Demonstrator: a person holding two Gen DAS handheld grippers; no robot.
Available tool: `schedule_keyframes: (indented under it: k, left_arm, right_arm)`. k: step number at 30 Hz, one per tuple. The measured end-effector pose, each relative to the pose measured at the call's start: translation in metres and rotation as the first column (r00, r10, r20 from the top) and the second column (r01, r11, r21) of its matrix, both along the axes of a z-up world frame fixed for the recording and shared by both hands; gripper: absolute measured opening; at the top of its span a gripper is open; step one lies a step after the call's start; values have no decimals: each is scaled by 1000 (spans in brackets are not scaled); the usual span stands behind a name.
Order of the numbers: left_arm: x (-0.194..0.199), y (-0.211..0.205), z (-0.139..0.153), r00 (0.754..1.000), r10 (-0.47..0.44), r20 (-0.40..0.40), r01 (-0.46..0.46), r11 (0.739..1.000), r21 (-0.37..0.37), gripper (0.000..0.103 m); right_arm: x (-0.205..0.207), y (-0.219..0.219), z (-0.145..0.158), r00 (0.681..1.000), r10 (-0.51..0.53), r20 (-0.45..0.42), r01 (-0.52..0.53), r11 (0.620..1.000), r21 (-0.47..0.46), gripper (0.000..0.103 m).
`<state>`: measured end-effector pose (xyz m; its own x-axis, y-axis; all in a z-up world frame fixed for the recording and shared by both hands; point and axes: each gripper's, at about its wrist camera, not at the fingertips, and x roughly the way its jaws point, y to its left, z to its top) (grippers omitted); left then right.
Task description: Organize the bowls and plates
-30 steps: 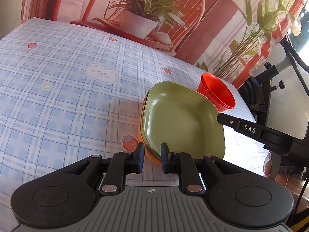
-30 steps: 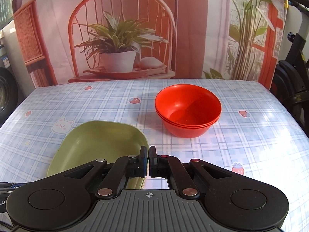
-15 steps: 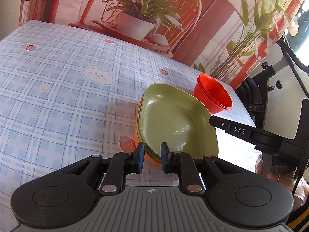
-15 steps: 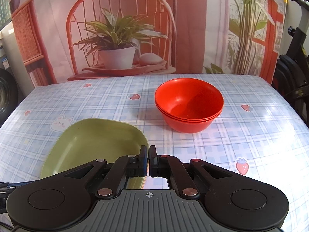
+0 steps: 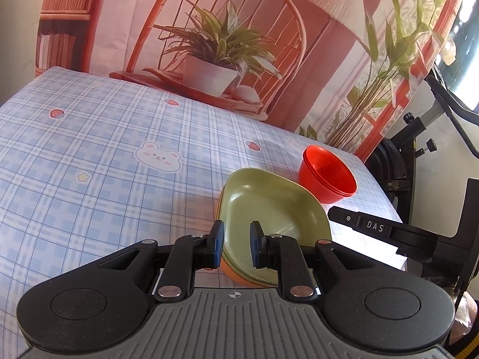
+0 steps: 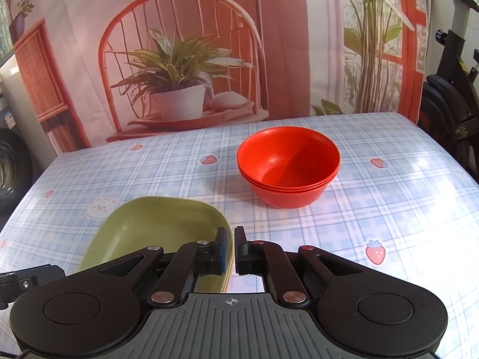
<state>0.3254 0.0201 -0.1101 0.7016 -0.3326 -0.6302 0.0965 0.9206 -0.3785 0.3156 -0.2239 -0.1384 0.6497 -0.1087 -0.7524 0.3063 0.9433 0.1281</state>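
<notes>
The left tool [image 5: 236,243] has its two fingers spread a little, with nothing between the pads; it is above the near edge of the green plate [image 5: 269,209]. This plate lies on top of an orange plate [image 5: 236,275], of which only a thin rim shows, on the checked surface [image 5: 104,164]. To the right of the plates, near but apart from them, stands the stack of red bowls [image 6: 289,167], nested one in another. The right tool [image 6: 230,249] has a small gap between its fingers and holds nothing; it is just beside the right edge of the green plate.
</notes>
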Motion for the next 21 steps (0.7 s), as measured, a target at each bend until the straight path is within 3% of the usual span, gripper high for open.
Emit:
schedule_keyframes:
  k: [3,11,15,21]
  left_arm:
    - [2,-1,8,1000,-4,29,3,1000,17,40]
    - [18,-15,30,996,-37,75,29,994,107,41]
    - [32,-33,37,996,-66,54,56,982,180,41]
    - [50,-54,44,991,-116,61,102,976,191,41]
  right_arm:
    - [-5,-2,8,1000,1,31,0,999,-35,10]
    - [-12,-24,22,994,-56,93,59,998,-23,13]
    - [-16,-38,23,989,-100,105,102,995,-9,15]
    - [-19,-56,21,985,-133,105,133,991,8,15]
